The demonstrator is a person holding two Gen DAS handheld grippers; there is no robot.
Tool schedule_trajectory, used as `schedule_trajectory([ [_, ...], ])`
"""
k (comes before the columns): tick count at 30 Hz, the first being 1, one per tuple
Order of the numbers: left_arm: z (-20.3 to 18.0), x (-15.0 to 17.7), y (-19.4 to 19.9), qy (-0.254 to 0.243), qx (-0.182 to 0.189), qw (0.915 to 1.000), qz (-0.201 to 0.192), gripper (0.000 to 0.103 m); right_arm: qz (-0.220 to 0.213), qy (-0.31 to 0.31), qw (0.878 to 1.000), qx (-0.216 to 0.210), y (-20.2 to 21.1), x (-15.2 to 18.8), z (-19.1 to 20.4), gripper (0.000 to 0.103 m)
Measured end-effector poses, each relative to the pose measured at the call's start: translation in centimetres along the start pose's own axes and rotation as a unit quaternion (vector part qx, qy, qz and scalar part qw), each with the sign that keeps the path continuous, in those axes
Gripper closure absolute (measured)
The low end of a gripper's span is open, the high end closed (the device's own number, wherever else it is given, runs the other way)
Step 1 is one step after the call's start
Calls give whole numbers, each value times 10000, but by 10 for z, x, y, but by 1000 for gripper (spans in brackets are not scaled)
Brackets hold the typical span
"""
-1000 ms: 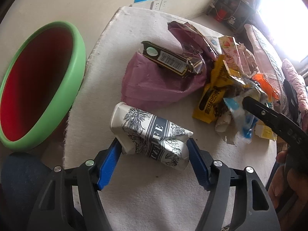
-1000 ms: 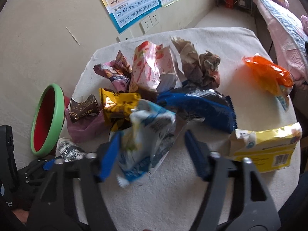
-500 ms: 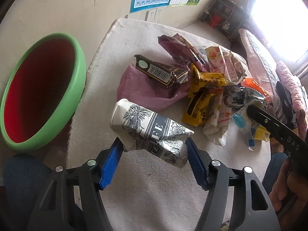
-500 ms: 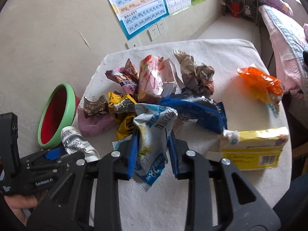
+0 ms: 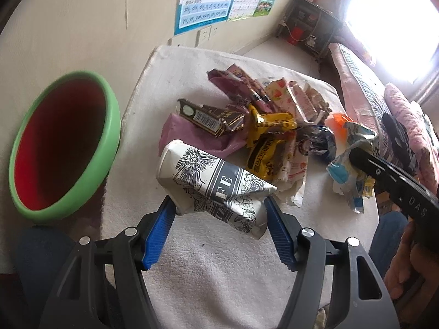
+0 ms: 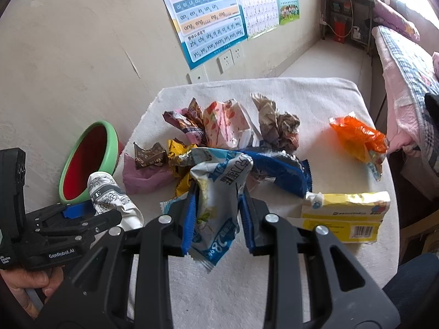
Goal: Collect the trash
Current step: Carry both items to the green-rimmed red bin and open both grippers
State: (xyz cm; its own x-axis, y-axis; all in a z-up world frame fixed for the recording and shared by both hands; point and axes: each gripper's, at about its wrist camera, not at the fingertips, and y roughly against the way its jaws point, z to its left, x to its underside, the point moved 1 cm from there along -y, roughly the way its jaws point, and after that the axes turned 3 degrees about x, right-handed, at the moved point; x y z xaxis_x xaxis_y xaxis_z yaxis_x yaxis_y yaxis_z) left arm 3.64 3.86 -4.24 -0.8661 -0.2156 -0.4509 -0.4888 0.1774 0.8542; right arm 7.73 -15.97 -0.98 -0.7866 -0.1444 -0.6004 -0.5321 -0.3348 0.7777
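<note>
1. White cloth-covered table (image 6: 315, 96) stands against a beige wall with a pinyin poster (image 6: 208, 16); a green-rimmed bin (image 5: 65, 142) with a red interior sits just off the table's edge, beside the wall.

2. Task status (judgement): collection is at an early stage. As far as its red interior shows, the bin holds no trash. Two items are gripped; the rest lie on the table.

3. Crushed paper cup (image 5: 216, 186): held near the bin-side edge of the table, clear of the cloth, not yet over the bin mouth.

4. Left gripper (image 5: 219, 219): jaws part-way closed, blue pads pressing both sides of the crushed paper cup.

5. Blue-and-white wrapper (image 6: 216, 192): held on the far side of the cup from the bin, its lower end hanging below the pads.

6. Right gripper (image 6: 218, 216): jaws drawn narrow, pinching the blue-and-white wrapper between them.

7. Remaining items, moving outward from the bin:
   - purple bag (image 6: 142, 175) and brown bar wrapper (image 6: 149, 156), nearest the bin;
   - yellow wrapper (image 5: 266, 142), pink strawberry wrapper (image 6: 225, 123), crumpled brown wrapper (image 6: 277, 126), dark blue packet (image 6: 277, 170);
   - yellow box (image 6: 345, 213) and orange wrapper (image 6: 356, 137), farthest from the bin.

8. Remaining work (judgement): deposit both held items, then clear the rest.
</note>
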Motion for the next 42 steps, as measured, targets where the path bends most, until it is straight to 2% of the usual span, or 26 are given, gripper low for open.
schedule_trajectory([
  [12, 10, -17, 27, -99, -87, 9992, -380, 40, -124, 221, 9996, -153, 1, -16, 25, 74],
  [20, 57, -31, 48, 136, -309, 9975, -618, 40, -221, 487, 9981, -314, -9, -38, 63, 74],
  [34, 154, -41, 87, 605, -712, 9911, -947, 40, -206, 1247, 9866, -1035, -41, -73, 186, 74],
  [42, 200, -33, 95, 867, -773, 9889, -925, 40, -35, 1715, 9779, -1193, -68, -79, 248, 74],
])
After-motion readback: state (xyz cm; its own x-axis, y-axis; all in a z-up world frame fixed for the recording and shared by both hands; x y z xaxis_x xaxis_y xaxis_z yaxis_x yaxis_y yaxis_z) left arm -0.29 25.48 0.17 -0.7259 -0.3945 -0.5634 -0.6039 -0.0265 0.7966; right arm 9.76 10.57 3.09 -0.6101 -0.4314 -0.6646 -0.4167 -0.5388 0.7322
